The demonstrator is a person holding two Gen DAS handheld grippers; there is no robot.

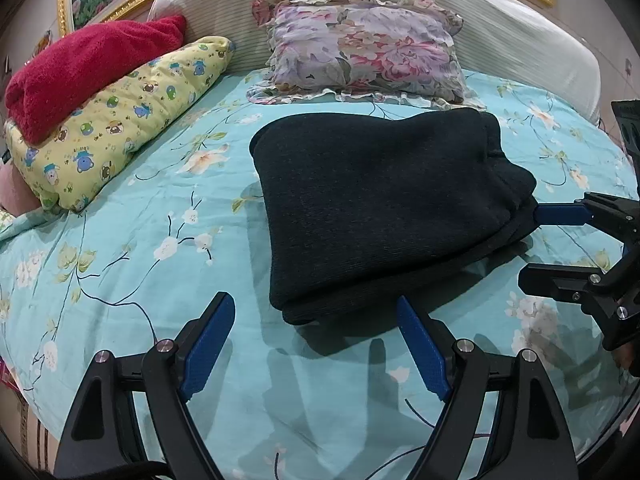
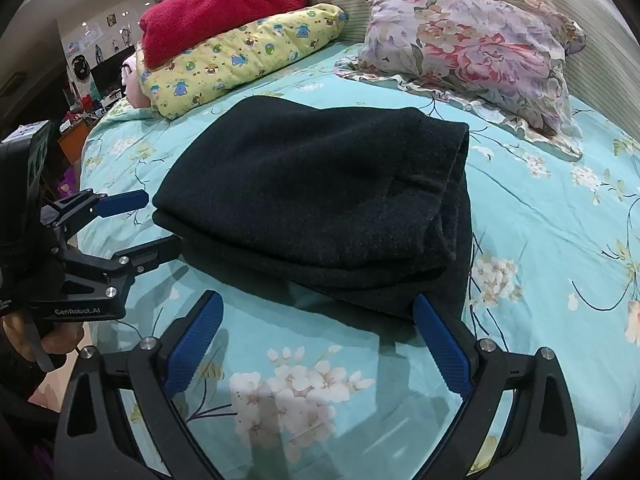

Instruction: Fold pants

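Both grippers stand wide open and hold nothing: the left gripper [image 1: 316, 312] hovers at the pants' near left corner, the right gripper [image 2: 318, 312] at the near right edge, one blue pad close against the cloth there.

One pair of dark pants [image 1: 384, 200] lies folded into a thick stacked rectangle on the turquoise floral bedsheet [image 1: 120, 248], its long axis running from about 7 o'clock to 1 o'clock in the left wrist view, the layered open end toward 3 o'clock.

Beyond it at 12 o'clock one floral pillow [image 1: 360, 44] leans on the striped headboard [image 1: 500, 28]. At 10 o'clock one yellow cartoon-print quilt [image 1: 120, 116] carries one red blanket [image 1: 84, 68] on top.
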